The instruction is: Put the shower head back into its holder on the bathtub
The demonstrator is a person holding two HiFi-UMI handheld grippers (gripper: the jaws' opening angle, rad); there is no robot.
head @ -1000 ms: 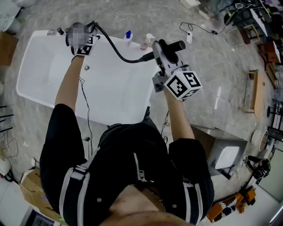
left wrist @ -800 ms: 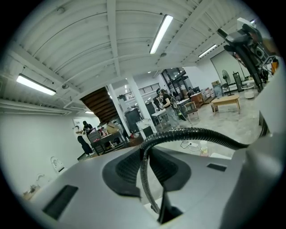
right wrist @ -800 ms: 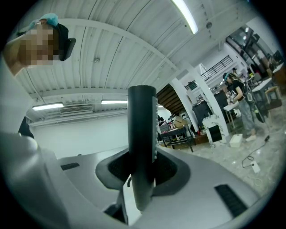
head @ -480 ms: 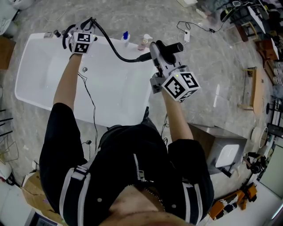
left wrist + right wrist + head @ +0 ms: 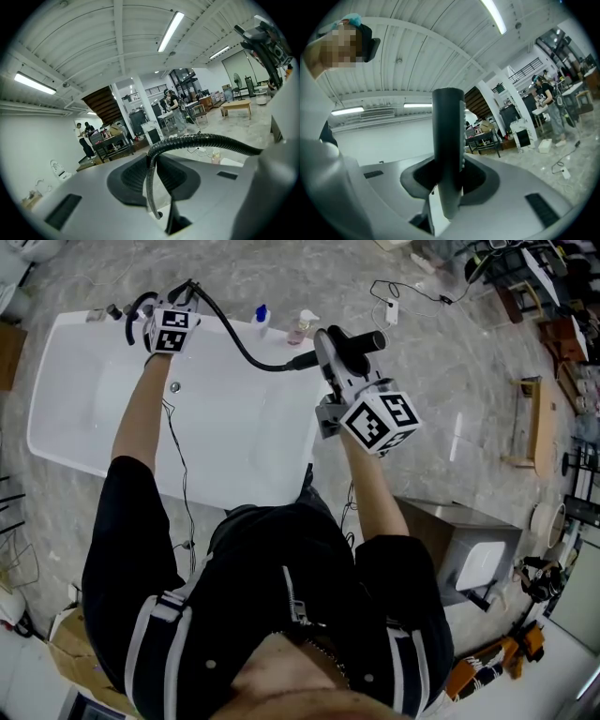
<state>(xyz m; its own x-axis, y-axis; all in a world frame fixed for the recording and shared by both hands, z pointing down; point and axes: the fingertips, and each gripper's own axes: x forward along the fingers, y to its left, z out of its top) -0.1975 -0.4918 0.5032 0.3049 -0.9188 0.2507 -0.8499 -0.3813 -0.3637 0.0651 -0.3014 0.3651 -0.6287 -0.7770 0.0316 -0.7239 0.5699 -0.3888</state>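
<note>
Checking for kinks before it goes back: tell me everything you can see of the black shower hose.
The hose is black, ribbed and flexible-looking, with no sharp kink visible. It runs in a loose curve over the white bathtub, from the left gripper, whose jaws are shut on it, to the shower head held in the right gripper. Its end beyond the left gripper is unclear.

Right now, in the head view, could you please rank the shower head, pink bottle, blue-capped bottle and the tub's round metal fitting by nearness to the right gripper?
1. shower head: clamped in the right gripper itself.
2. pink bottle: just left, at the bathtub edge.
3. blue-capped bottle: further left along that edge.
4. round metal fitting: inside the bathtub, far left.
</note>
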